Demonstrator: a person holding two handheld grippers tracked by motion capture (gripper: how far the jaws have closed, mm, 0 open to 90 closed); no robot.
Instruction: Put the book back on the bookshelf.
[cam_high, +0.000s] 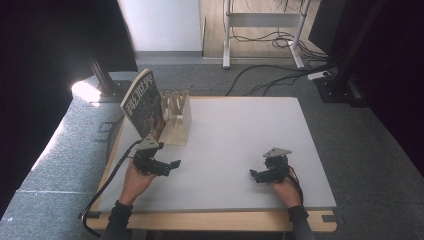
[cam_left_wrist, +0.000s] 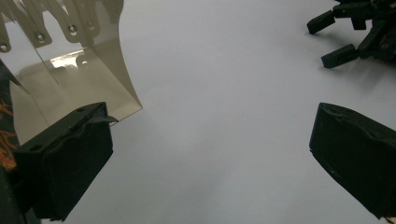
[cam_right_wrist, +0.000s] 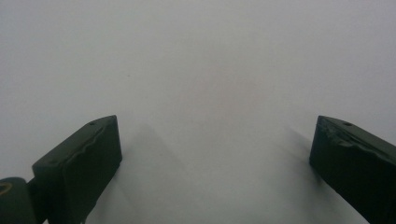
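On the white tabletop (cam_high: 240, 145), the glossy upright magazine (cam_high: 144, 104) leaned in the pale wooden slotted rack (cam_high: 177, 117) at the far left, just beyond the left gripper (cam_high: 167, 165), nearer than the right gripper (cam_high: 257, 175), both spread empty.

From above our side we look forward and down on the whole white rectangular worktop (cam_high: 240, 145). Each tongs camera skims that surface closely. Our left one also faces the clear slotted plastic rack (cam_left_wrist: 79, 70), at ten o'clock from high.
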